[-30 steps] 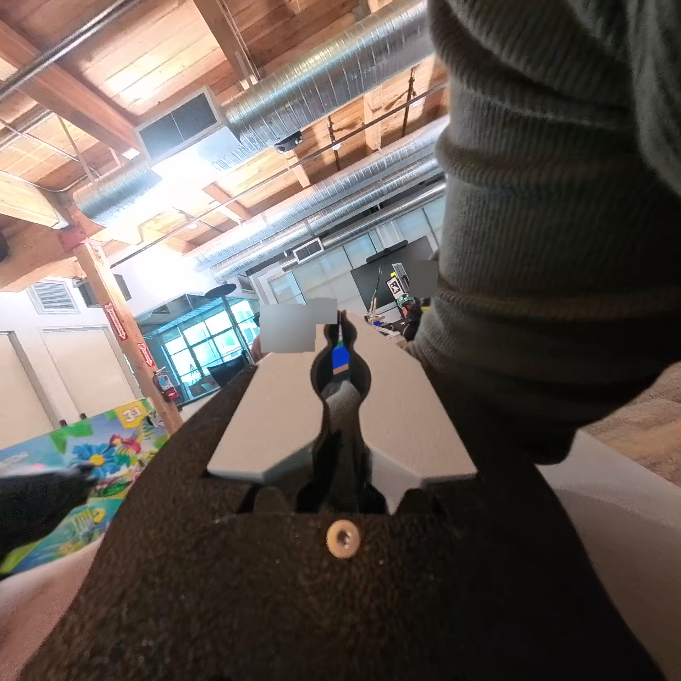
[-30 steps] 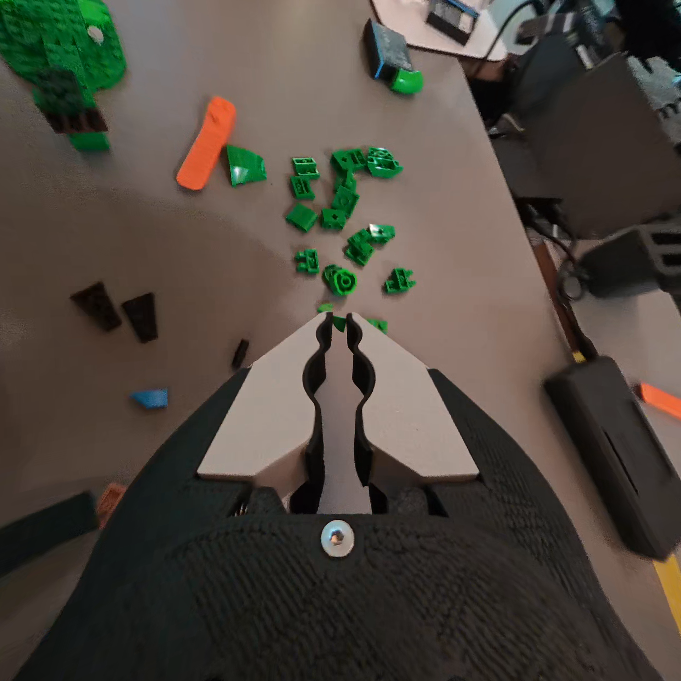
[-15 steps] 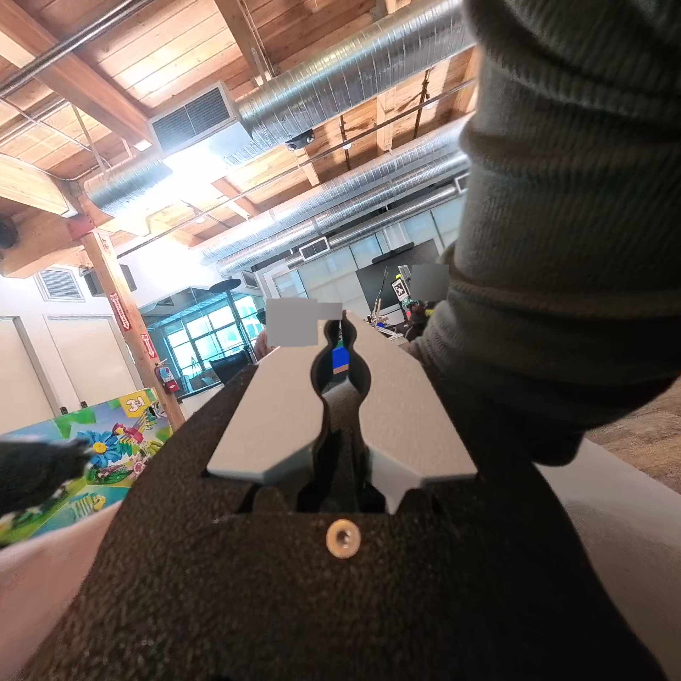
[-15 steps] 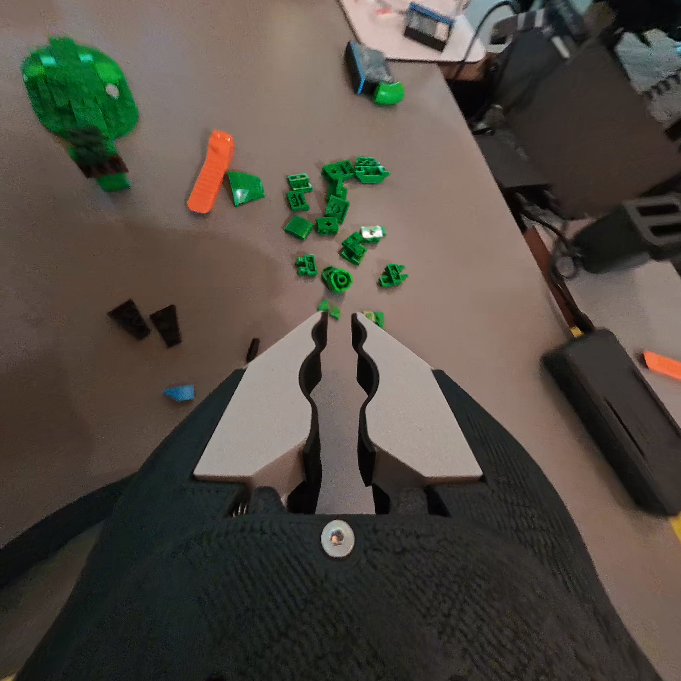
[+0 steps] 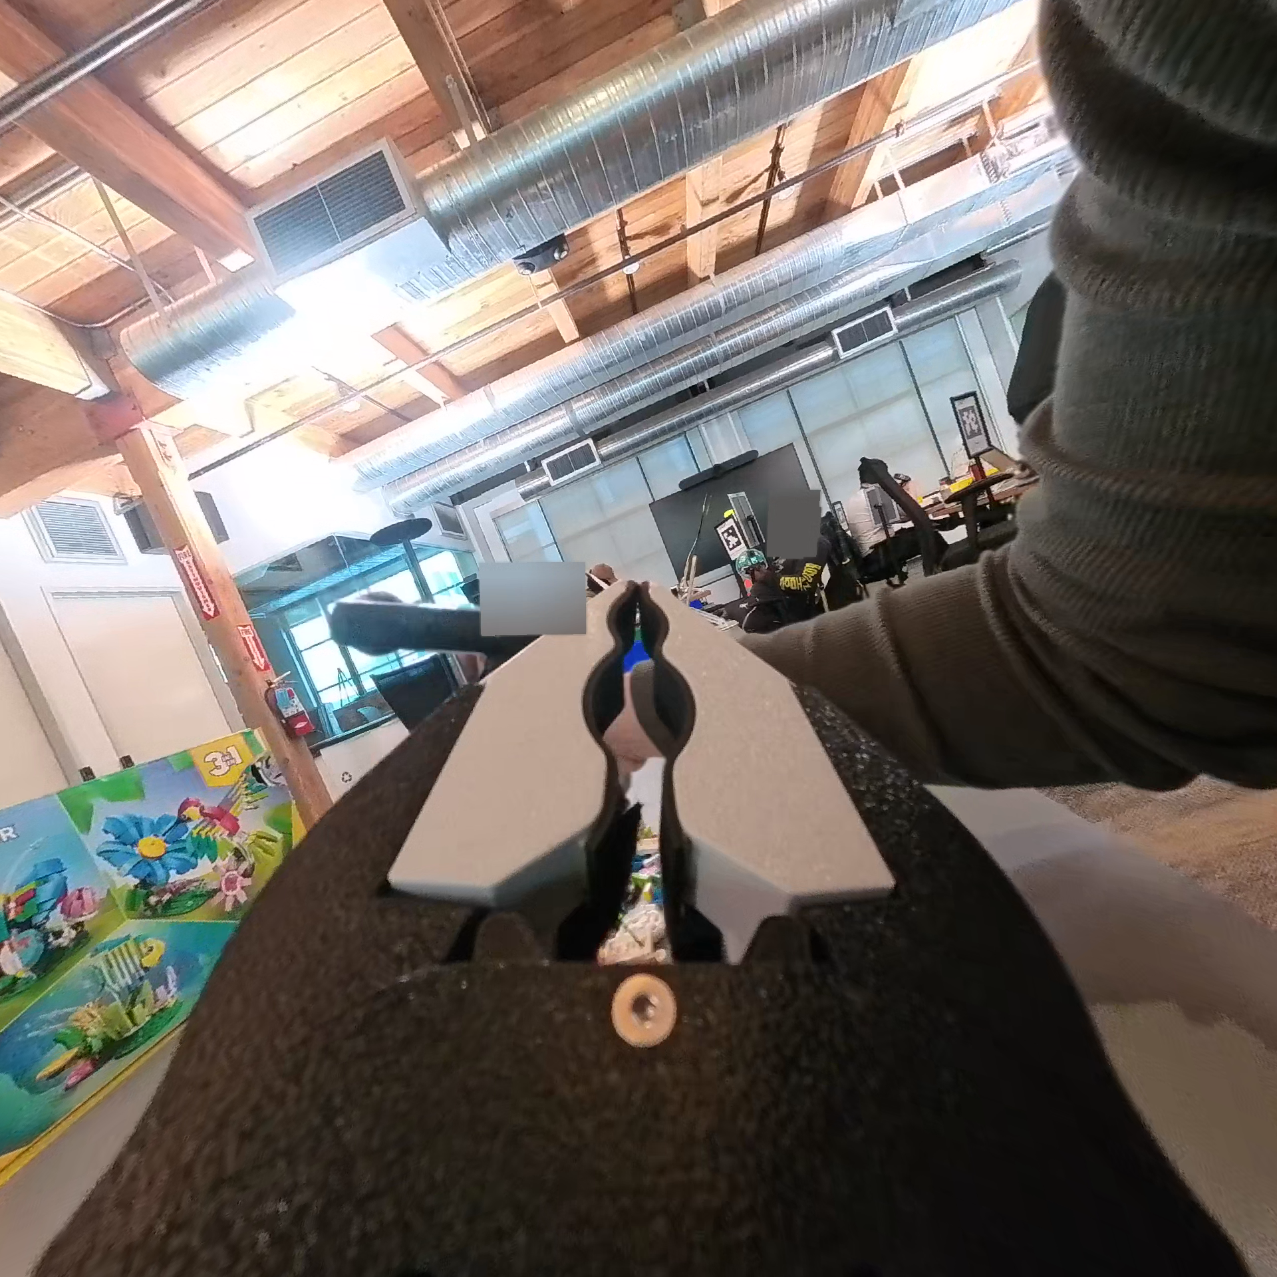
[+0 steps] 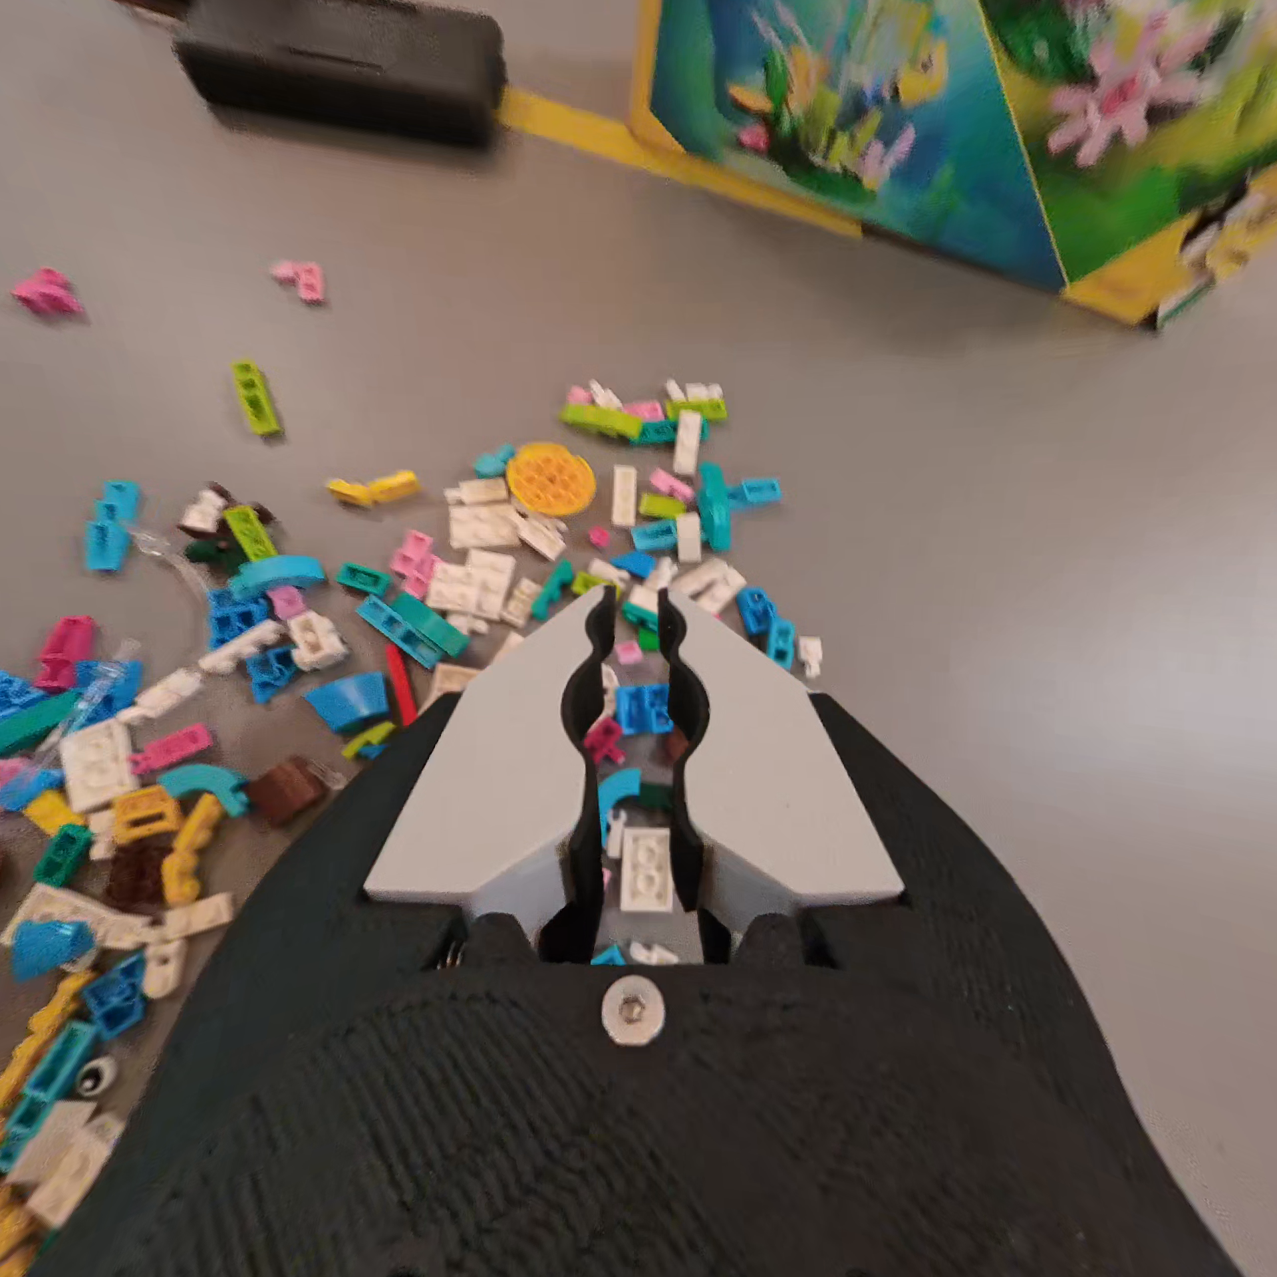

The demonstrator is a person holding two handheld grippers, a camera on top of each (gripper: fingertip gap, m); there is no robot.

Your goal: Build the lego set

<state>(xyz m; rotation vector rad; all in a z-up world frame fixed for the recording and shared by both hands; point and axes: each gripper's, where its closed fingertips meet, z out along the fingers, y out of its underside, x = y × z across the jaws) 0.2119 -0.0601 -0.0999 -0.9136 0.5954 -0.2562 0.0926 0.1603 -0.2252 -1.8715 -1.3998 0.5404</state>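
Observation:
My right gripper (image 6: 637, 601) is open with a narrow gap and hangs over a heap of loose lego pieces (image 6: 484, 553) in white, blue, teal, pink and lime. A blue piece (image 6: 642, 708) and a white plate (image 6: 646, 877) show on the table between its fingers; it holds nothing. A yellow round plate (image 6: 551, 478) lies just beyond. My left gripper (image 5: 636, 589) points up at the room with its tips together. A small blue patch (image 5: 630, 656) shows in the hollow below the tips; I cannot tell if it is held.
The lego box (image 6: 967, 138) stands at the far right of the grey table (image 6: 967, 622) and also shows in the left wrist view (image 5: 138, 898). A black case (image 6: 338, 69) lies far left. A grey sleeve (image 5: 1140, 553) crosses right of my left gripper. About 30 cm separates my left fingertips from my right.
My right gripper swung from the green pieces to the mixed heap by the box, and its jaws spread a little. The sleeve drew back to the right in the left wrist view.

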